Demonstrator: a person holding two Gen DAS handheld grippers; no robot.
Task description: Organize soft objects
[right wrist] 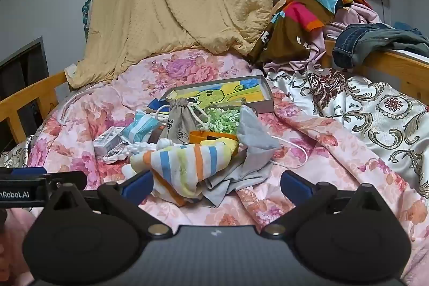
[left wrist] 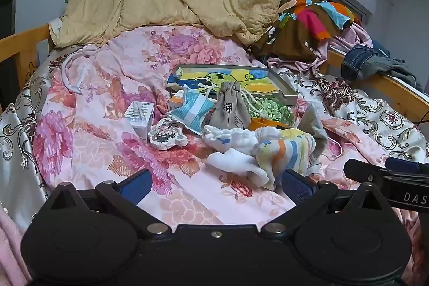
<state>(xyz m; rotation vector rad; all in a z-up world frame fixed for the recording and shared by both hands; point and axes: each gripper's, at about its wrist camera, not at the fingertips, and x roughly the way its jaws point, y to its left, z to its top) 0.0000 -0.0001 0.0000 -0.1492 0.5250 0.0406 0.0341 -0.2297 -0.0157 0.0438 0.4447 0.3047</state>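
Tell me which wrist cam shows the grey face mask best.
Right wrist: the grey face mask lies in full view beside the striped sock, ear loop visible. Left wrist shows only a sliver of the mask behind the sock.

My two wrist views sit low and close over the bed (left wrist: 187, 205), side by side, both facing its far edge; they share the striped cloth (left wrist: 289, 152) (right wrist: 187, 165) and box (left wrist: 281, 79) (right wrist: 265, 90).
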